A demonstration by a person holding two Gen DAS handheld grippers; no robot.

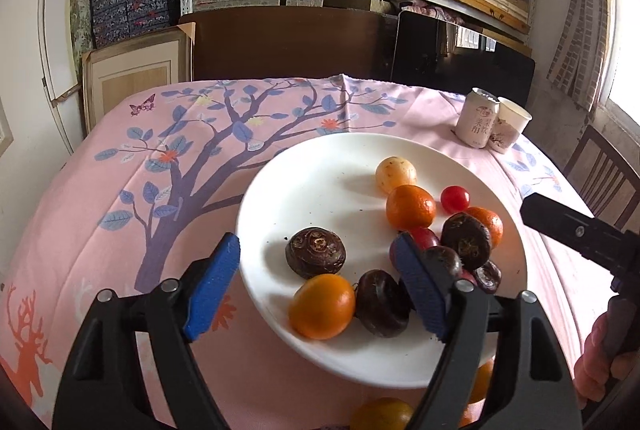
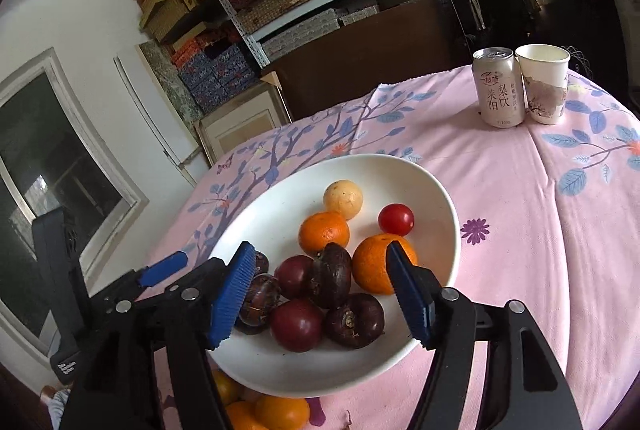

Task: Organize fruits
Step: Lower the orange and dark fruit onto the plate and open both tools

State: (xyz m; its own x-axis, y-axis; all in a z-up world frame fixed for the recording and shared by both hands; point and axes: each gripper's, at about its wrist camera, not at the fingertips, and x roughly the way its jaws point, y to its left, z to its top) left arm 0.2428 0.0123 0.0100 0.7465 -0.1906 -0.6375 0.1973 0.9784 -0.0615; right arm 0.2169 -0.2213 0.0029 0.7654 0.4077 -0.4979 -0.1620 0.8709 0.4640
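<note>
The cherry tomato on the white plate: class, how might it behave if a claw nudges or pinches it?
The cherry tomato looks round and glossy, so it would probably roll across the smooth white plate. Its shiny skin may slip between pads. It seems small and thin-skinned, so a hard pinch could likely burst it.

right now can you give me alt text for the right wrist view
An open right gripper with blue ribbed fingers hovers over a round white plate holding orange mandarins, dark brown water chestnuts, red cherry tomatoes and one pale yellow round fruit. Beyond, on the pink tree-print tablecloth, stand a white drink can and white paper cup.
</note>
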